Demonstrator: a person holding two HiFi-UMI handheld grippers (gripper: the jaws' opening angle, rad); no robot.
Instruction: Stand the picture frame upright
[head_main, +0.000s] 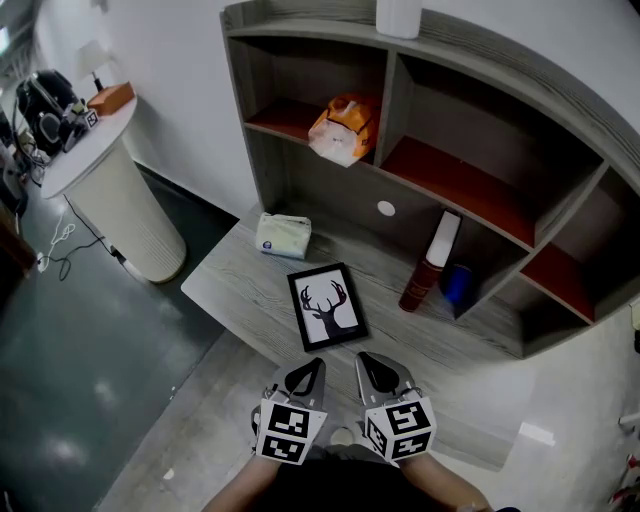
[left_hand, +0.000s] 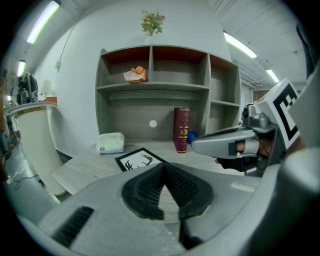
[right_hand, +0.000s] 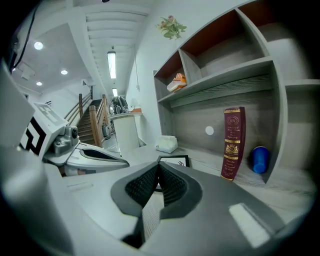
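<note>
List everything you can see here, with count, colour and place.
Desk: one, grey wood, shelves above.
Picture frame: one, black, lying flat on the desk.
Tissue pack: one, white, desk's back left.
Book: one, dark red, upright at the desk's back.
Cup: one, blue, right of the book.
Small object: one, orange and white, upper shelf compartment.
Flowers: one bunch, pinkish, atop the shelves.
Round table: one, white, left of the desk.
Left gripper: one, grey, shut, empty.
Right gripper: one, grey, shut, empty.

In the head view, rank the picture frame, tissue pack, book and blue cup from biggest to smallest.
1. picture frame
2. book and tissue pack: look alike, so unranked
3. blue cup
</note>
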